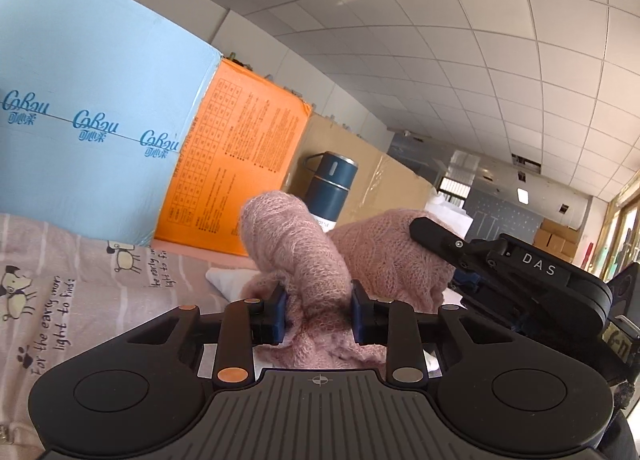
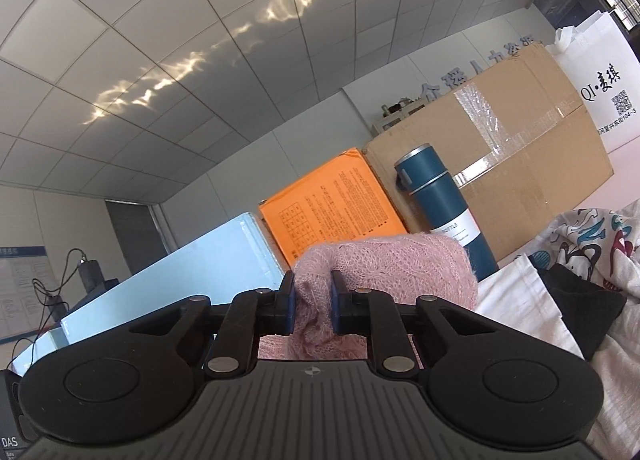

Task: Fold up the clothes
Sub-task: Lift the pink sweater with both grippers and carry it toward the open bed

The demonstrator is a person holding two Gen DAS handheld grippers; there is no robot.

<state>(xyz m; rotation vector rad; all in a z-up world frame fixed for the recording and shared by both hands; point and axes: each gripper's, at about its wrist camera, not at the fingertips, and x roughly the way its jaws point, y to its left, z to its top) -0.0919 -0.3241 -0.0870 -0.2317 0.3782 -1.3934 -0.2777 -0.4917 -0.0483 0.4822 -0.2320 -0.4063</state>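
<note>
A pink knitted garment (image 1: 296,248) is bunched up above the printed bedsheet (image 1: 80,280). My left gripper (image 1: 319,314) is shut on a fold of it, the knit pinched between the blue pads and rising in a hump in front. In the right wrist view the same pink knit (image 2: 384,268) is caught between the pads of my right gripper (image 2: 313,310), which is shut on it. The right gripper's black body (image 1: 520,276) shows at the right of the left wrist view, its finger lying against the pink knit.
Against the wall stand a light blue box (image 1: 92,119), an orange box (image 1: 236,163), a brown carton (image 2: 500,163) and a dark blue flask (image 2: 440,207). A patterned white garment (image 2: 592,244) and a black cloth (image 2: 580,300) lie at the right. A white bag (image 2: 600,71) leans behind.
</note>
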